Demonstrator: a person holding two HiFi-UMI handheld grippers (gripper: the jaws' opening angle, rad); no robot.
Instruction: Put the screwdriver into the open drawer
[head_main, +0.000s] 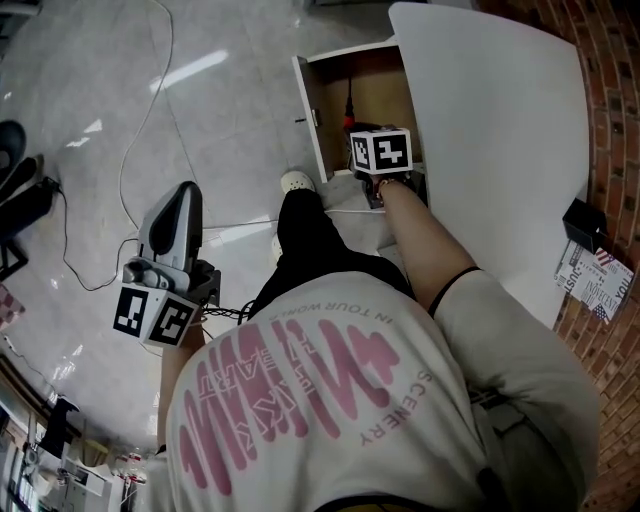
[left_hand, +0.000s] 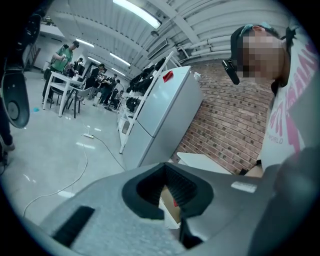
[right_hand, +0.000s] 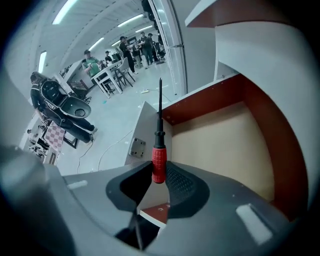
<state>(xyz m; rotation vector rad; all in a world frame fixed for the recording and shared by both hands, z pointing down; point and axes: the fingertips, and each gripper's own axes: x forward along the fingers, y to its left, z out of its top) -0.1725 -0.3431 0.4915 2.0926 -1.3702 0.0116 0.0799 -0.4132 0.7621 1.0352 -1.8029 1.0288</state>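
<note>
One screwdriver (right_hand: 158, 161), one open drawer (right_hand: 227, 142).

The screwdriver (right_hand: 158, 150), with a red ribbed handle, black collar and thin dark shaft, is clamped by its handle in the right gripper (right_hand: 157, 181). Its shaft points away over the drawer's near side wall. The drawer (right_hand: 220, 145) stands pulled open, with a pale wooden bottom and reddish-brown walls.

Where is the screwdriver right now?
Right gripper view: the screwdriver is clamped by its red handle in the right gripper, shaft pointing away, over the left wall of the open drawer.
</note>
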